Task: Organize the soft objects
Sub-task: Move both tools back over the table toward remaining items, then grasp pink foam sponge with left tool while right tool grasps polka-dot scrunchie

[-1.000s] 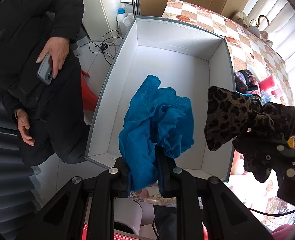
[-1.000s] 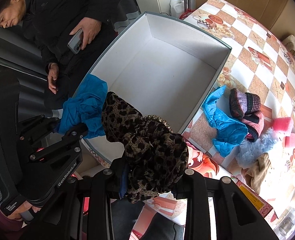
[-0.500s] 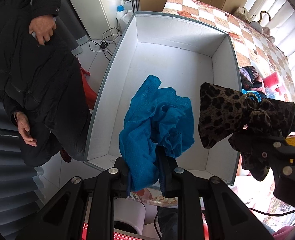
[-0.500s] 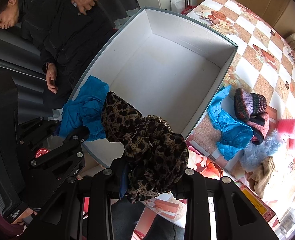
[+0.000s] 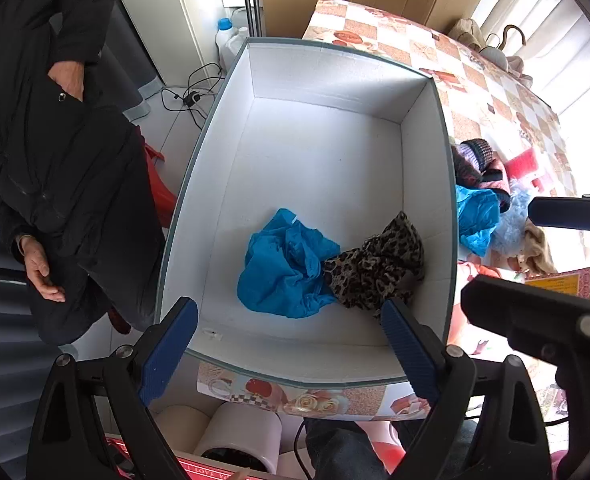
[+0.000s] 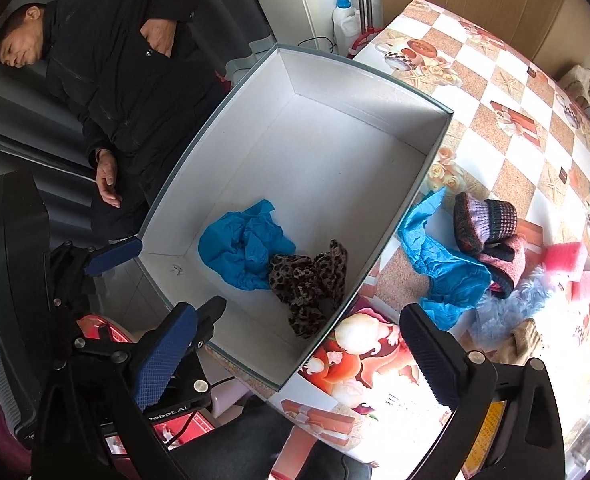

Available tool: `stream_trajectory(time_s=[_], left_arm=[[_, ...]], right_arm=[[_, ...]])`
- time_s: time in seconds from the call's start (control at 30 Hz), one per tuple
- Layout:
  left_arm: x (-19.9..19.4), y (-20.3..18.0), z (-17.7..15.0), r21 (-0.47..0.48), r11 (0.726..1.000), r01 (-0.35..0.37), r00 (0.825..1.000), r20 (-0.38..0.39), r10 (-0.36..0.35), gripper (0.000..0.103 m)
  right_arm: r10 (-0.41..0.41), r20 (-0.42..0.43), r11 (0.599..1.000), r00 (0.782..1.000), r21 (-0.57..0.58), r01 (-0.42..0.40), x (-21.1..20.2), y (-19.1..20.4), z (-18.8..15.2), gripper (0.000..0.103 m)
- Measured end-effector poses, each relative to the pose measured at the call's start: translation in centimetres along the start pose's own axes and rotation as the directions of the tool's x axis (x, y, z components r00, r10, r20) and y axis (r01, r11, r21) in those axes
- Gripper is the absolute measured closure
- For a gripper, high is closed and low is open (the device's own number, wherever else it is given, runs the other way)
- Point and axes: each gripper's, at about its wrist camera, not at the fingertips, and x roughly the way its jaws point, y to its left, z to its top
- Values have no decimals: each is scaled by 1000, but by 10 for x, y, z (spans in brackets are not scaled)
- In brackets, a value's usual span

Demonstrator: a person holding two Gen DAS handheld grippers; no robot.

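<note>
A blue cloth [image 5: 283, 270] and a leopard-print cloth [image 5: 375, 270] lie side by side on the floor of the white box [image 5: 327, 80], near its front wall. They also show in the right wrist view, the blue cloth [image 6: 243, 248] and the leopard-print cloth [image 6: 311, 280]. My left gripper [image 5: 291, 344] is open and empty above the box's front edge. My right gripper [image 6: 295, 356] is open and empty above the box's near right corner. A second blue cloth [image 6: 439, 264], knit hats [image 6: 487, 228], a fluffy light-blue item [image 6: 507, 304] and a tan item [image 6: 523, 340] lie on the table right of the box.
The box stands at the left end of a table [image 6: 495, 92] with a checked floral cover. A person in black [image 6: 127, 72] sits left of the box. Pink blocks [image 6: 567, 256] lie beyond the hats. White rolls [image 5: 239, 432] stand below the table's front edge.
Both grippers have opened. The blue cloth has dropped from the left gripper and the leopard-print cloth from the right gripper onto the box floor.
</note>
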Motion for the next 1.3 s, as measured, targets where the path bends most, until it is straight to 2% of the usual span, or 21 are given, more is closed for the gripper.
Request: stream_trajectory(time_s=[0.13,0.3,0.4,0.5,0.6,0.73,0.9,1.0,1.1,1.2,1.3], left_arm=[[-25,-23,23,50,996,71,994,75,-74,8],[-42,-92,66,211,971,116,986,94,-138,7],[-37,-138,90,300,942,154,982,57,-178,7],[-19,-182,109,338,918,208,977,-21,-213,7],[6,-228,126,362,902,233,972,-96,-213,7],[42,-287,138,388,888,245,965,-182,-187,7],[75,-339,148,450,874,182,974,-202,-99,7],[98,-361,152,468,870,155,974,-222,-55,7],[123,-373,154,506,858,88,976,-216,27,7],[139,-362,164,532,846,-42,980,-145,139,7],[150,-328,184,493,861,-126,968,-131,216,7]], right_arm=[[-13,10,997,1000,74,12,-23,-34,-5,1],[-20,34,964,999,264,11,-69,-114,-24,1],[-36,46,919,998,394,15,-99,-172,-41,1],[-85,38,865,996,498,55,-119,-226,-68,1],[-133,7,804,991,585,103,-120,-273,-96,1],[-136,-31,737,990,664,122,-105,-322,-131,1],[-87,-58,709,995,698,103,-78,-347,-158,1],[-51,-68,706,996,703,84,-62,-351,-167,1],[-19,-84,711,996,700,72,-45,-354,-170,1],[1,-97,724,995,687,67,-27,-355,-167,1],[27,-106,740,994,671,52,-7,-356,-159,1]])
